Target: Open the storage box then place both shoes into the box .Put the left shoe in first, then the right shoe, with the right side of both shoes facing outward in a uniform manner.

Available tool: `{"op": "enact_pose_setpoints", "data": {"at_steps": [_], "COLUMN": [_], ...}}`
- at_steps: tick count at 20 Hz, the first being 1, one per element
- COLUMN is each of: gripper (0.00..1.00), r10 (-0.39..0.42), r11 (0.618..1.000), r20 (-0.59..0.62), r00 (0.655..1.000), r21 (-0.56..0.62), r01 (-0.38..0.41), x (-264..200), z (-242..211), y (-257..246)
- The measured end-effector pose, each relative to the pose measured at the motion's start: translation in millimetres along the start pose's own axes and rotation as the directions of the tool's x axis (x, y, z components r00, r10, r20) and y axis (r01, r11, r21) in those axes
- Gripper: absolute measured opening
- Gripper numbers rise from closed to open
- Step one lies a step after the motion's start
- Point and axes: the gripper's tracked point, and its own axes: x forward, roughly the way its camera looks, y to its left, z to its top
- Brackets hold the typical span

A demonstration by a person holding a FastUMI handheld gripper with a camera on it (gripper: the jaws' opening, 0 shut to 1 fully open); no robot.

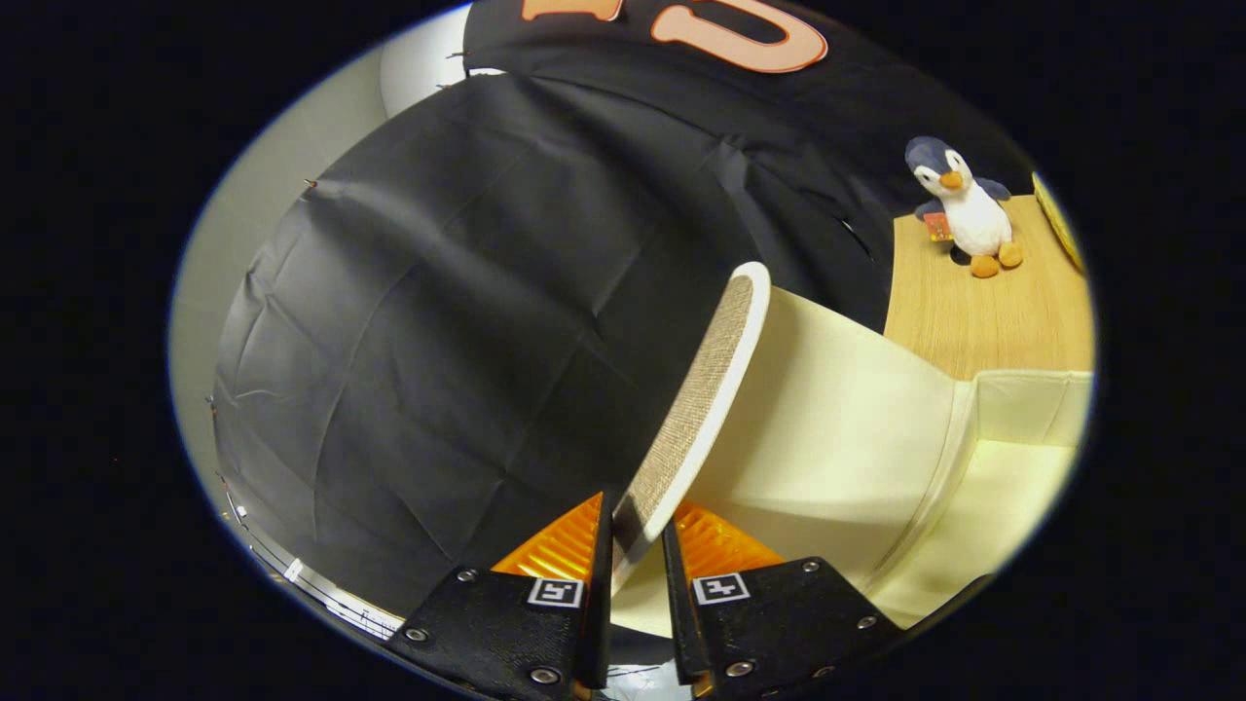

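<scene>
My gripper (638,526) is shut on the front edge of the storage box's lid (706,380), with one finger on each face of it. The lid is swung up and stands steeply tilted, its woven tan outer face turned to the left and its cream inner face (827,419) to the right. Past the lid, on the right, lies the box's cream fabric interior (983,487), with a hinge seam and a side wall (1032,404). I see no shoes.
A wooden table top (983,312) lies beyond the box on the right. A plush penguin (964,206) stands on it near the black cloth wall (467,321). A pale wall strip (273,166) shows to the left of the cloth.
</scene>
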Motion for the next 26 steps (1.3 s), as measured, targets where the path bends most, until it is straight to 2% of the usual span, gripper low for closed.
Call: {"op": "enact_pose_setpoints", "data": {"at_steps": [2,5,9,16,19,22,26], "gripper": [0.27,0.27,0.37,0.74,0.84,0.9,0.91], "r10": [-0.034,-0.054,-0.104,-0.251,-0.288,-0.357,-0.492], "r11": [0.999,0.999,0.994,0.959,0.944,0.911,0.841], "r20": [-0.046,-0.034,-0.007,0.088,0.15,0.208,0.242], "r00": [0.998,0.998,0.995,0.964,0.946,0.911,0.836], "r21": [-0.006,-0.001,-0.024,-0.113,-0.122,-0.137,-0.117], "r01": [0.034,0.054,0.103,0.26,0.307,0.388,0.528], "x": [2,-2,-6,-25,-48,-62,-99], "z": [-15,-20,-12,15,33,45,39], "y": [-4,-7,-18,-53,-56,-76,-121]}}
